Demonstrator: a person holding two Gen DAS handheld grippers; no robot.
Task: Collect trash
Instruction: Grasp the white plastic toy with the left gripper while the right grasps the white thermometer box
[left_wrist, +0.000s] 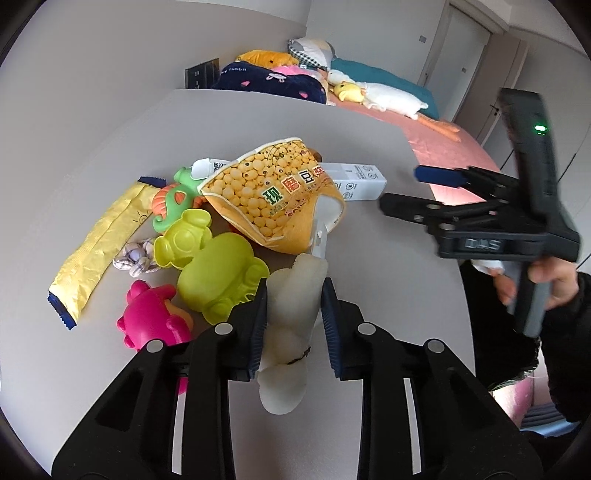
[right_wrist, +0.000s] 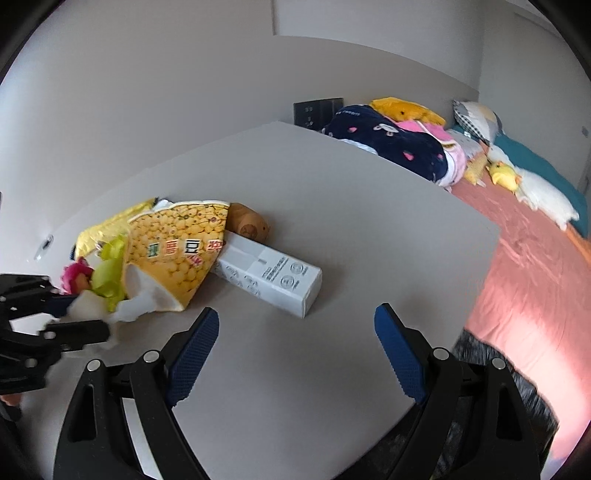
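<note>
My left gripper has its two blue pads around a crumpled white tissue on the grey table; the jaws look closed on it. Just beyond lies an orange soybean-print bag, a white carton and a long yellow wrapper. My right gripper is open and empty above bare table; it also shows in the left wrist view, to the right. In the right wrist view the bag and carton lie ahead to the left, and the left gripper with the tissue.
Plastic toys sit left of the tissue: a lime-green one, a pink one, a green-orange one. A small fabric knot lies by them. A brown wooden object sits behind the bag. A bed with plush toys lies beyond the table's right edge.
</note>
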